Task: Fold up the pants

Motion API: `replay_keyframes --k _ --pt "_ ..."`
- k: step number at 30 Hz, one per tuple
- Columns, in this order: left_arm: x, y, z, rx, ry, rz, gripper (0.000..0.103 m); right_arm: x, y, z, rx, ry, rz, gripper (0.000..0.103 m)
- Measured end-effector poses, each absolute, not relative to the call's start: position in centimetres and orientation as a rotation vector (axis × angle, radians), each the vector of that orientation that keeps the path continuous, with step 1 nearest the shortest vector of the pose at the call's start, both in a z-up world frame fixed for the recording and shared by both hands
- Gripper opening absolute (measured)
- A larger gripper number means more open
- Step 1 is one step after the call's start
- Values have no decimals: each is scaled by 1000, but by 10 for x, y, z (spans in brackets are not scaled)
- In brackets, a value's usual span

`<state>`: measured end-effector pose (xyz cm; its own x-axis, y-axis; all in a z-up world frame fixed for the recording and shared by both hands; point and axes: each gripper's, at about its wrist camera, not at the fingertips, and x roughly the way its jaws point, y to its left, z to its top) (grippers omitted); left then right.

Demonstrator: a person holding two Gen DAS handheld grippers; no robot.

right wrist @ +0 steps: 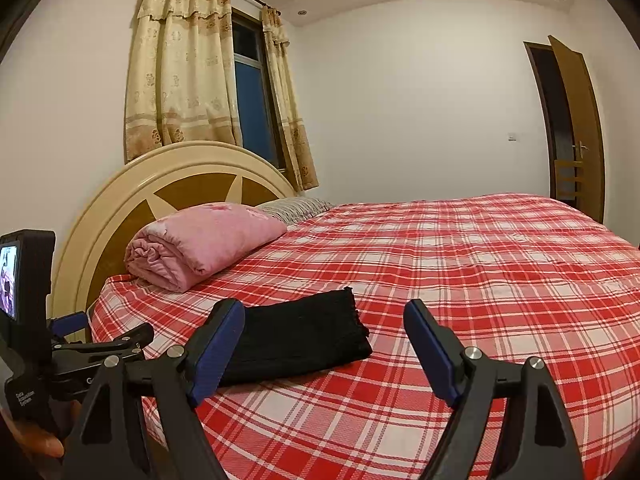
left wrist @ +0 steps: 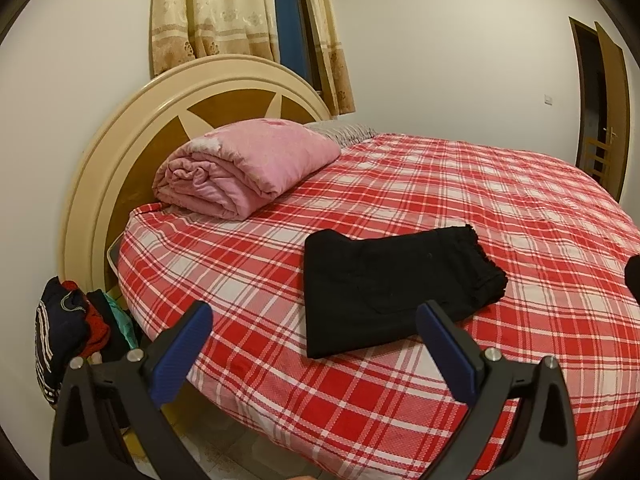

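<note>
A: Left wrist view first. Your left gripper [left wrist: 314,322] is spread wide, with nothing between its blue pads [left wrist: 188,354], and it hangs in the air above the near edge of the bed [left wrist: 460,184]. Where are the pants?

B: The pants [left wrist: 394,288] lie folded into a flat black rectangle on the red plaid sheet [left wrist: 248,264], just beyond your fingertips, with the gathered end pointing to the far right. You are not touching them.

A: And your right gripper [right wrist: 324,322]?

B: In the right wrist view it is also wide open and holds nothing. The pants [right wrist: 304,334] sit just past its left pad [right wrist: 216,356], partly hidden by it, near the bed's front edge.

A: What else is on the bed?

B: A rolled pink quilt [left wrist: 240,168] rests at the head end, against the round cream and brown headboard [left wrist: 132,136]. A striped pillow [left wrist: 348,132] lies behind it.

A: Any containers?

B: None that hold anything. There is only a loose heap of dark, red and green clothes [left wrist: 76,320] on the floor beside the bed, below the headboard.

A: The room?

B: Beige curtains [right wrist: 180,64] hang beside a window behind the headboard, and a brown door [right wrist: 576,120] stands open at the far right. Your other tool, with its small screen [right wrist: 10,276], shows at the left edge of the right wrist view.
</note>
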<state>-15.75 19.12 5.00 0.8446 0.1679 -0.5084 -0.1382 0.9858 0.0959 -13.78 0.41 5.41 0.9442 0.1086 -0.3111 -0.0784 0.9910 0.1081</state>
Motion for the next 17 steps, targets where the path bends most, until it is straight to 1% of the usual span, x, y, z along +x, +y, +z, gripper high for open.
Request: replay_keyframes --k 17 --pt "-148 181 51 70 569 108 103 -138 -10 50 132 317 73 83"
